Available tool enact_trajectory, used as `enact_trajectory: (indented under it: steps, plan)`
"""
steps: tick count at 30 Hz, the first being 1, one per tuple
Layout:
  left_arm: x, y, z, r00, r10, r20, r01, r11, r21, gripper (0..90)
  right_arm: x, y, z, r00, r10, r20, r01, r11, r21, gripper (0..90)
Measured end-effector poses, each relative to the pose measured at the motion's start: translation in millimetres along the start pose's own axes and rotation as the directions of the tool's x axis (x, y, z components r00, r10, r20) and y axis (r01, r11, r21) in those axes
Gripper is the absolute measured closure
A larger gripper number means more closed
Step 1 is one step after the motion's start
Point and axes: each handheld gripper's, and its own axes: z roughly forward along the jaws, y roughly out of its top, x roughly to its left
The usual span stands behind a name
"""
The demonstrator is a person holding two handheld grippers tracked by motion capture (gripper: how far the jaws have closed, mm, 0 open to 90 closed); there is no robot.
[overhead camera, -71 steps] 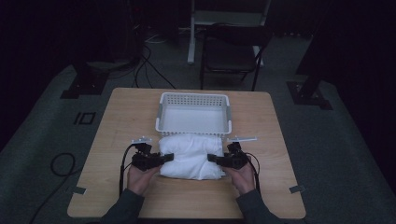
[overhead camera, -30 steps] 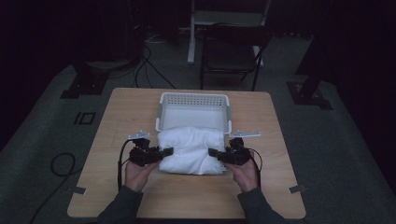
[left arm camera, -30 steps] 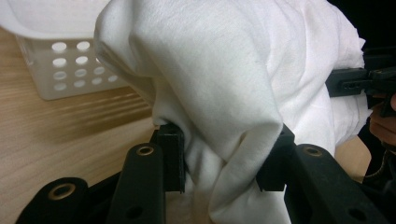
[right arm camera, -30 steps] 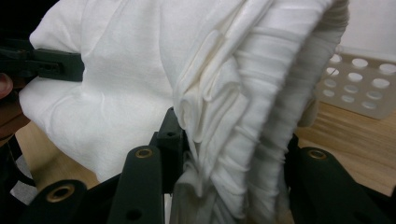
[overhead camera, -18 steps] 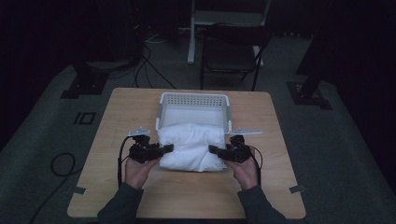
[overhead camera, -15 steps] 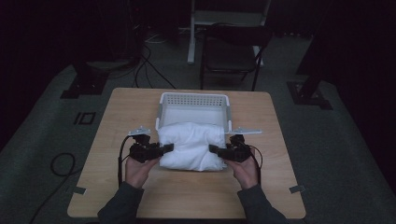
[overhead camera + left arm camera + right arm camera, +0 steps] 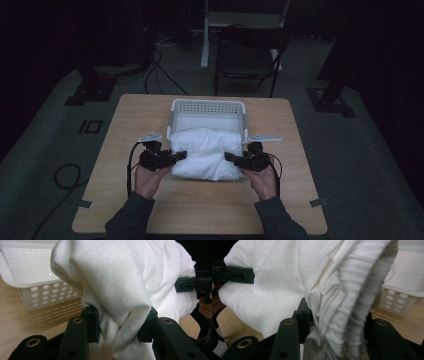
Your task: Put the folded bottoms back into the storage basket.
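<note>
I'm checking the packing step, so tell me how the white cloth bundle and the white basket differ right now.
The cloth bundle is soft, creased and folded; the basket is rigid plastic with rows of holes in its walls. The bundle is clamped at each end by the left gripper and the right gripper; the basket stands on the table, held by neither. The bundle overlaps the basket's near rim. Both are white.

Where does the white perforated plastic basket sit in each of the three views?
High view: the white perforated plastic basket sits at the table's far middle, behind the folded white cloth bundle.
Left gripper view: upper left, behind the bundle.
Right gripper view: right edge, behind the bundle.
Shared landmark: the bundle, clamped at its ends by the left gripper and the right gripper.
</note>
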Motion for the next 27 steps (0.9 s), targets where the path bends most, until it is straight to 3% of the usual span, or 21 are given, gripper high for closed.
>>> enact_trajectory:
  steps: [27]
  plan:
    - [0.9, 21.9, 2.9, 0.9997, 0.020, -0.013, -0.020, 0.9992, -0.035, 61.3, -4.0, 21.3, -1.2, 0.9997, -0.013, 0.020, 0.014, 0.999, -0.032, 59.7]
